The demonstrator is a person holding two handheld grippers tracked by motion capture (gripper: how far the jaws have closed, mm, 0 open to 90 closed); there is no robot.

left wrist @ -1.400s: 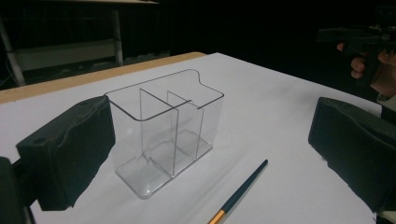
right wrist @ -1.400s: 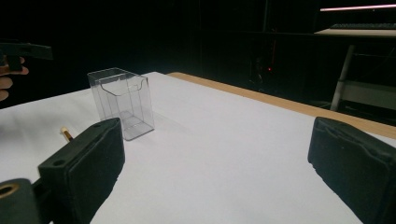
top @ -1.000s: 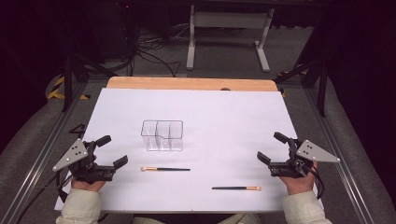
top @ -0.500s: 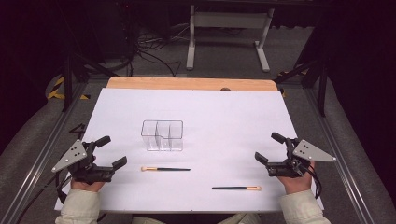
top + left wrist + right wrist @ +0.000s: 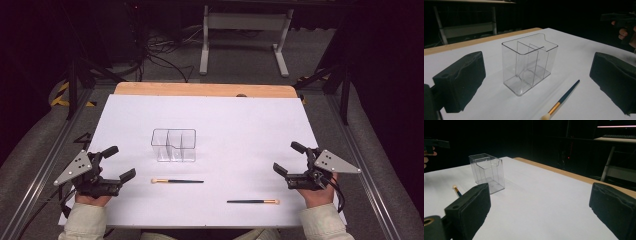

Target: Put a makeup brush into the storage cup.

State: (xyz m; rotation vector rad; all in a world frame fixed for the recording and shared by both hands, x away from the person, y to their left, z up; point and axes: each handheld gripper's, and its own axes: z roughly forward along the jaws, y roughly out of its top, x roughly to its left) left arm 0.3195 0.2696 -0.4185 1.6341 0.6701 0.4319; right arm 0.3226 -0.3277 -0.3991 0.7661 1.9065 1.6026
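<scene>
Left tongs [image 5: 115, 163] low at the near left, jaws wide apart, right tongs [image 5: 290, 157] mirrored, also gaping

Two brushes counted on counter [image 5: 240, 125]: left brush [image 5: 177, 181], right brush [image 5: 252, 202]. One clear organizer [image 5: 174, 145], three compartments seen. Two grippers held: left gripper [image 5: 116, 163], right gripper [image 5: 289, 158].

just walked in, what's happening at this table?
A person holds the left tongs and the right tongs at the near corners of the white table, both open and holding nothing. Between them stand a clear divided organizer and two makeup brushes lying flat: one just before it, the other nearer the right tongs.
</scene>
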